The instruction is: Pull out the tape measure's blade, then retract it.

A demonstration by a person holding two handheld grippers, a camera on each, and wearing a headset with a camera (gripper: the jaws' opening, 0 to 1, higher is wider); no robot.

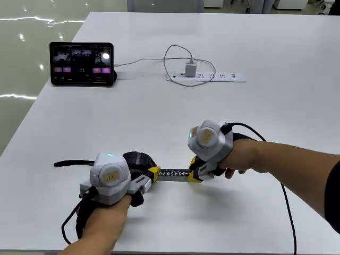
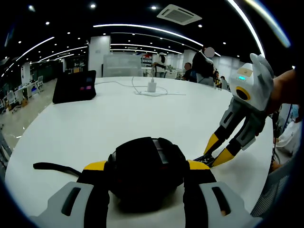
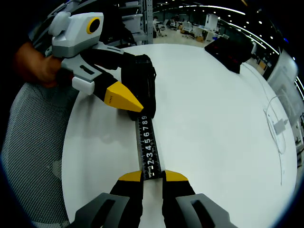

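— On the near side of the white table (image 1: 265,53), what is that round black thing?
— It is the tape measure (image 1: 139,159). The left gripper (image 1: 146,185) squeezes it from both sides and holds it on the table top.
— And the thin strip with numbers on it?
— That is the blade (image 1: 172,173). A short bit of it sticks out to the right, flat and low.
— Who holds its end?
— The right gripper (image 1: 194,175). Its two yellow tips are pinched tight on the end of the blade, near the left gripper.
— What is the black band on the left?
— A strap (image 1: 71,163). It lies on the table, left of the tape measure.
— And far away?
— A tablet (image 1: 82,64) stands at the far left. To its right lies a power strip (image 1: 212,77) with a white charger (image 1: 190,69) plugged in.
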